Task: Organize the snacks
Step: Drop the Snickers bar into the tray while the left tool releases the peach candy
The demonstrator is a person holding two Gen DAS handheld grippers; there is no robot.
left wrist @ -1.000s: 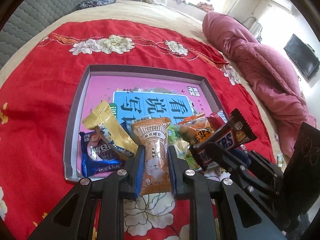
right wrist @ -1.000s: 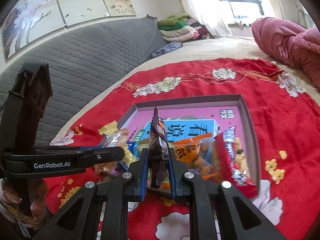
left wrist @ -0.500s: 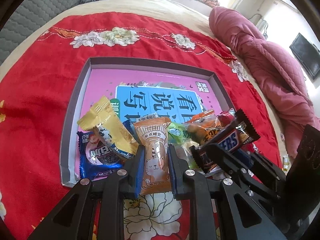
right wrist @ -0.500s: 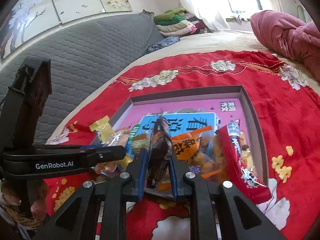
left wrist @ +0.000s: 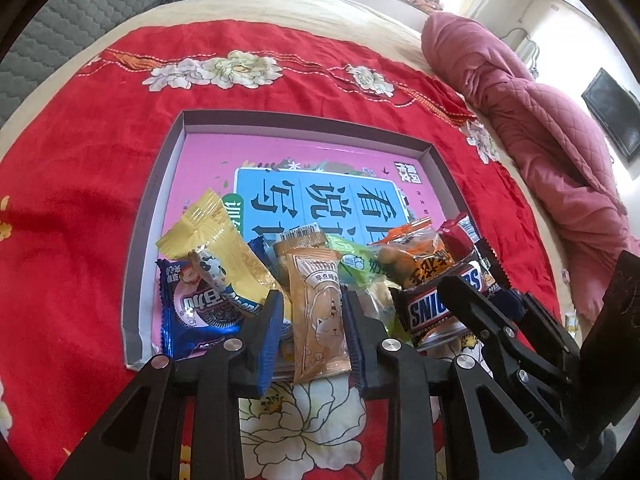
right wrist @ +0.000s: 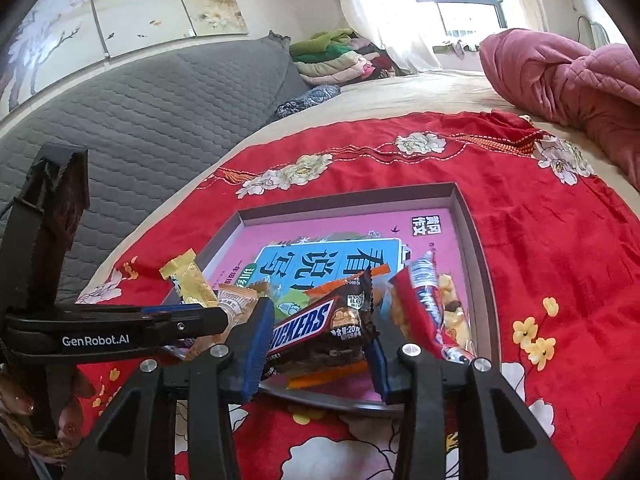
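Observation:
A shallow grey box [left wrist: 304, 118] with a pink book cover inside lies on the red floral cloth [left wrist: 80, 160]. Snack packets crowd its near end. My left gripper [left wrist: 312, 300] has the orange cat-print packet [left wrist: 320, 312] between its blue pads. Its jaws are opening, with a gap showing on the left side. My right gripper [right wrist: 320, 332] has its jaws opening wide around a Snickers bar [right wrist: 316, 324], which lies flat and loose on the box's near edge. A yellow packet [left wrist: 216, 248], a blue cookie packet [left wrist: 200, 312], an orange bag [left wrist: 416, 256] and a red packet [right wrist: 424, 304] lie beside them.
A rumpled pink quilt [left wrist: 540, 128] lies to the right of the cloth. A grey padded headboard [right wrist: 140, 120] and folded clothes [right wrist: 336, 56] stand at the far side. The far half of the box holds no snacks. A hand [right wrist: 24, 412] holds the left gripper's handle.
Both grippers' jaws have spread apart. The Snickers bar, held on edge before, has dropped flat between the right pads. The cat-print packet now sits loose between the left pads.

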